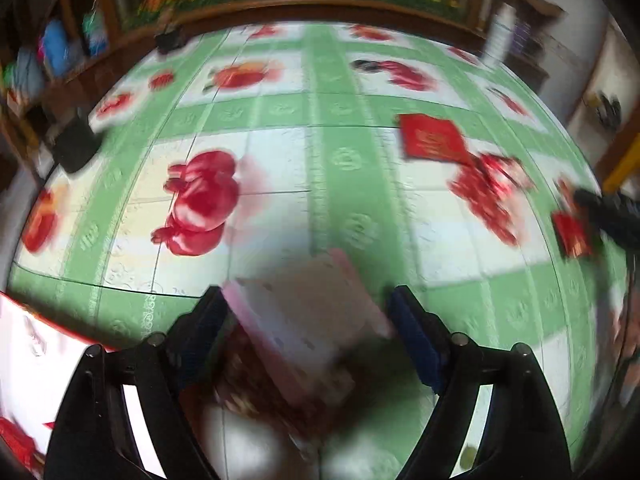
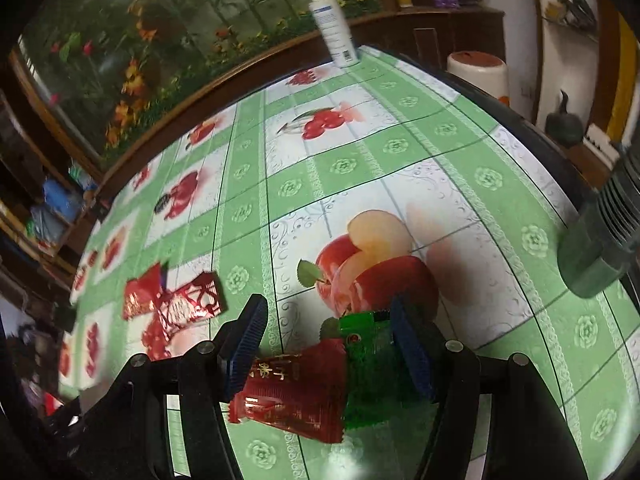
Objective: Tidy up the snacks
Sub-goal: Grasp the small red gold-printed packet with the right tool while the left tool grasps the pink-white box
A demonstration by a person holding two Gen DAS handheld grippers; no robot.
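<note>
From the left wrist we see our left claw (image 1: 308, 320) carrying a blurred pale pink packet (image 1: 312, 312) between its fingers, pinched by our reading, above the green fruit-print surface (image 1: 340, 160). Red snack packets (image 1: 434, 140) lie beyond and right of it, likely the gathering spot.

From the right wrist, our right claw (image 2: 328, 344) pinches a red-and-green snack pouch (image 2: 316, 392) crosswise, held above the surface. The red packets (image 2: 172, 300) lie left of it.
</note>
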